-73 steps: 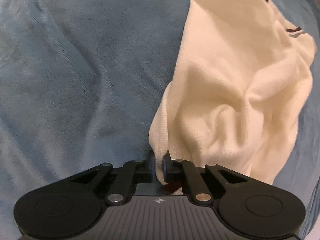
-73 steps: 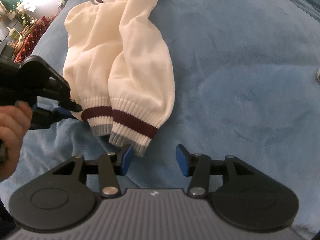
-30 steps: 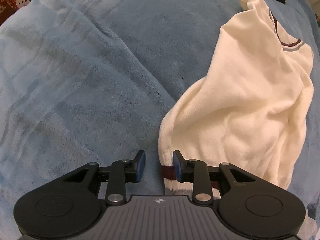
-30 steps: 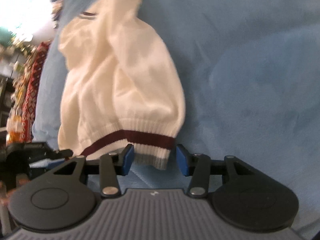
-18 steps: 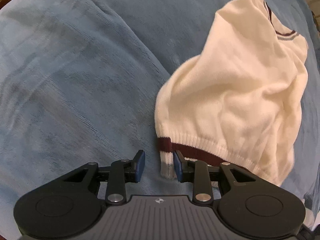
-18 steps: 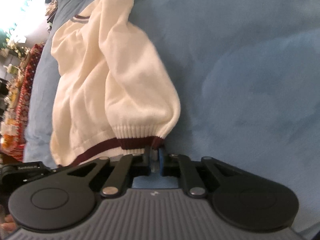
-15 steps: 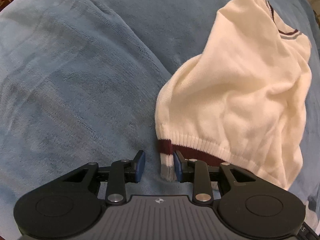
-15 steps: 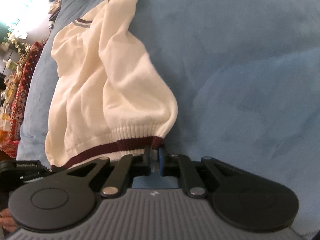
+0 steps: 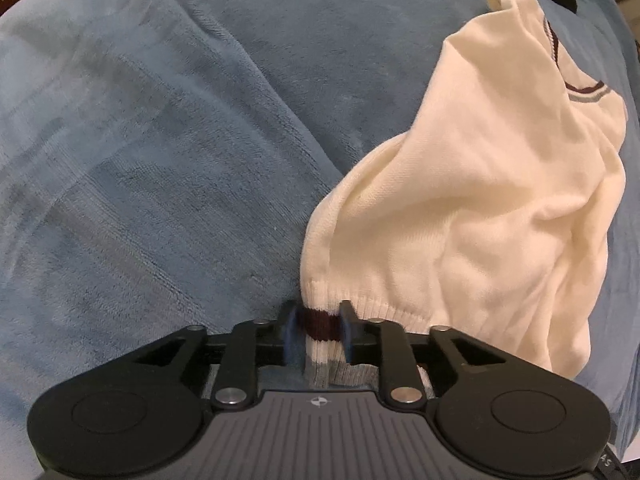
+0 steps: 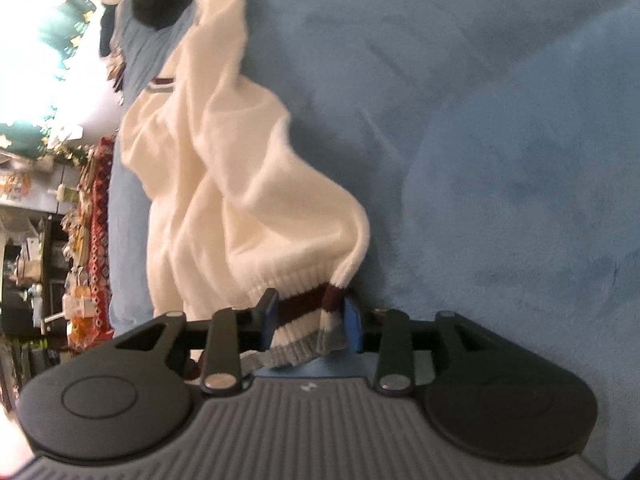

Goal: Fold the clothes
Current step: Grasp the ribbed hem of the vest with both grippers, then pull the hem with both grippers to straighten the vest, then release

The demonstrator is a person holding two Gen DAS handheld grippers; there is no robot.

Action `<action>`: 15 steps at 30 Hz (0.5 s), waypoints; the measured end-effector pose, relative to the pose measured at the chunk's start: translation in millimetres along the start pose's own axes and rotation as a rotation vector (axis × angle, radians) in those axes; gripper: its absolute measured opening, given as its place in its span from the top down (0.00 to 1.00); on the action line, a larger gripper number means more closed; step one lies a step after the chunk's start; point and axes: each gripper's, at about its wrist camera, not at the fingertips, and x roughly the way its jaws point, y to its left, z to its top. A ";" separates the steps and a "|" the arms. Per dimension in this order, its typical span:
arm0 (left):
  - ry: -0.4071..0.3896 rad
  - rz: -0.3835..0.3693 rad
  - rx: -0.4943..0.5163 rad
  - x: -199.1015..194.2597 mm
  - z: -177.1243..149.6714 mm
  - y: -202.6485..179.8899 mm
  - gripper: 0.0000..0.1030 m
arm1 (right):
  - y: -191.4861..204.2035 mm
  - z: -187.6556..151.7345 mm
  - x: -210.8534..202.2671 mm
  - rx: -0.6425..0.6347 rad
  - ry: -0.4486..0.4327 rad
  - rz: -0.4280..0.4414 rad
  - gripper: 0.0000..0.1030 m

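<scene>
The sweater point(image 9: 472, 216) is spread crumpled on the blue blanket point(image 9: 160, 160), and no fold is seen made yet. Its striped hem point(image 9: 322, 322) is straddled by the left tool point(image 9: 318, 330), whose jaws are opening, and by the right tool point(image 10: 308, 322), likewise opening; neither corner looks clamped.

The sweater point(image 9: 472, 216) is soft cream knit with a ribbed hem point(image 10: 304, 316). Under it, the blue blanket point(image 9: 160, 160) looks plush and matt. The left gripper point(image 9: 318, 336) is matt black plastic, with shiny metal pins.
</scene>
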 end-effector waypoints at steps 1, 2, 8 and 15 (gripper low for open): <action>0.005 0.002 -0.002 0.8 -2.0 1.0 0.75 | 0.6 0.1 1.0 -0.009 -0.002 -0.005 0.63; 0.011 0.005 -0.004 2.0 -3.9 1.4 0.74 | 1.5 0.2 1.8 -0.019 -0.005 -0.011 0.64; 0.010 0.046 0.059 -3.4 -14.5 3.2 0.94 | 14.2 -4.3 2.0 -0.133 -0.036 -0.156 0.93; -0.048 0.066 0.176 -47.2 -24.6 2.6 0.94 | 19.9 4.1 -36.8 -0.234 -0.064 -0.247 0.94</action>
